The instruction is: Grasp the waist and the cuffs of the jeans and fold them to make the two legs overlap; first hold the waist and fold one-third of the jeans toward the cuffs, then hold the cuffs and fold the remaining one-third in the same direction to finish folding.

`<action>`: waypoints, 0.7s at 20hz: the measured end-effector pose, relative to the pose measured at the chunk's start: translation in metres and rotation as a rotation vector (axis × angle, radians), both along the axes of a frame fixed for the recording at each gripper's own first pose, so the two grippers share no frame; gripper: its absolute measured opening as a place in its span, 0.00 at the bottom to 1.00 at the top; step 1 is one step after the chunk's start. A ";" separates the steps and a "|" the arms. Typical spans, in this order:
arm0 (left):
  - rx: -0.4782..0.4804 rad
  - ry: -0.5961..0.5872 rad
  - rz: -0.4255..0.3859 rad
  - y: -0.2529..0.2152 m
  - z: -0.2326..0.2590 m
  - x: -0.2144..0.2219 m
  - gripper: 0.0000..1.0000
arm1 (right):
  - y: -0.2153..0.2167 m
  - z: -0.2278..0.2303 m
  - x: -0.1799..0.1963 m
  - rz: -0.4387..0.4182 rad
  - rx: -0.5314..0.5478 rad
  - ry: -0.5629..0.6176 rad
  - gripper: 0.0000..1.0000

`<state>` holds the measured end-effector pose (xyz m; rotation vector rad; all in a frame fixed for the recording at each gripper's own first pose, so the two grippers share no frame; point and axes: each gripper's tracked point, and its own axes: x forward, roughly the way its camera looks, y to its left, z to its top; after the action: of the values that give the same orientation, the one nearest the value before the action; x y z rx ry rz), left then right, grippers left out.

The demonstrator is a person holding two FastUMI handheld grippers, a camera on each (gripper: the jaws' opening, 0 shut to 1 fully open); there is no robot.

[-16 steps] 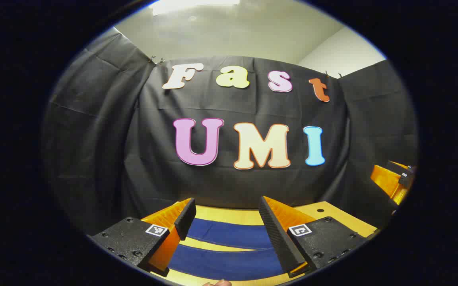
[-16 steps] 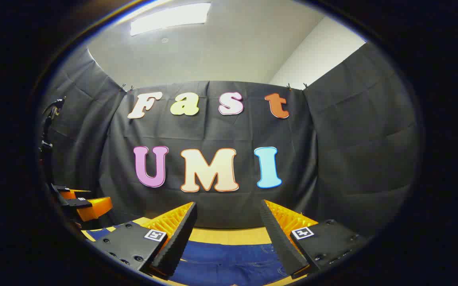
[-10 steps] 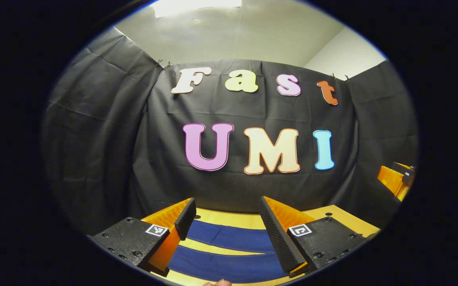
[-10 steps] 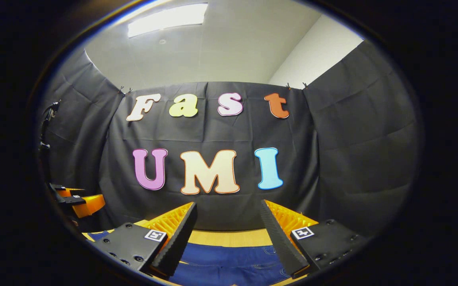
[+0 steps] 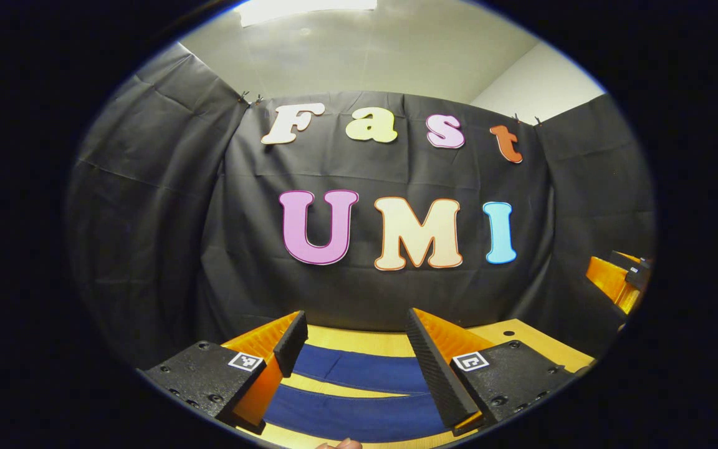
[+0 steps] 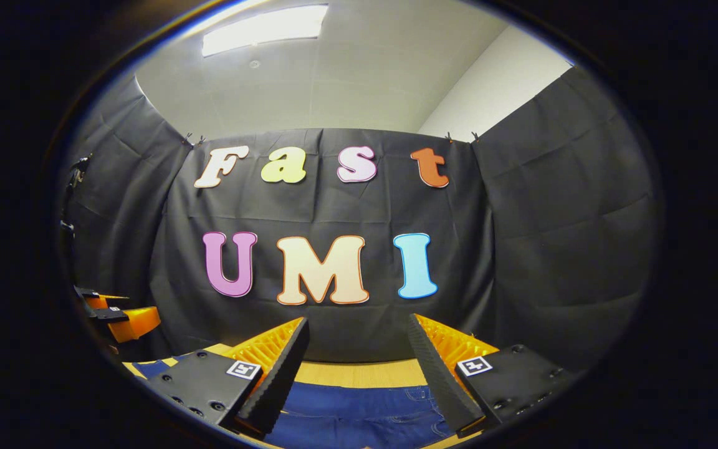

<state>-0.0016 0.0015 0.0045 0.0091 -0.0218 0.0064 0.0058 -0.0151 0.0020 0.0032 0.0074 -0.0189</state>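
Dark blue jeans lie flat on a yellow wooden table. In the left gripper view two separate legs [image 5: 359,371] run across the table, with a strip of wood between them. My left gripper [image 5: 354,327] hovers open above them, holding nothing. In the right gripper view the waist part of the jeans [image 6: 359,408], with pocket stitching, lies under my right gripper [image 6: 357,333], which is also open and holding nothing. The right gripper [image 5: 617,280] shows at the right edge of the left gripper view, and the left gripper [image 6: 116,315] at the left edge of the right gripper view.
The yellow table [image 5: 533,340] ends at the black cloth wall [image 5: 147,218] close behind the jeans. A fingertip [image 5: 340,444] shows at the bottom edge of the left gripper view. Cloth walls enclose the left and right sides.
Both views shifted slightly, a small sway of the hands. The jeans lie as before and both grippers stay open.
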 end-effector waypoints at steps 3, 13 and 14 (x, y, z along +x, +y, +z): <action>0.024 0.006 -0.003 -0.001 -0.005 0.000 0.93 | 0.000 0.001 0.000 0.013 -0.010 -0.006 0.98; 0.439 0.224 0.028 0.067 -0.086 -0.024 0.95 | -0.033 -0.056 0.009 0.123 -0.004 0.078 0.99; 0.469 0.269 0.034 0.080 -0.100 -0.026 1.00 | -0.035 -0.062 0.009 0.125 0.001 0.093 0.98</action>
<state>-0.0271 0.0816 -0.0953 0.4791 0.2466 0.0341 0.0143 -0.0505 -0.0601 0.0029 0.1006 0.1056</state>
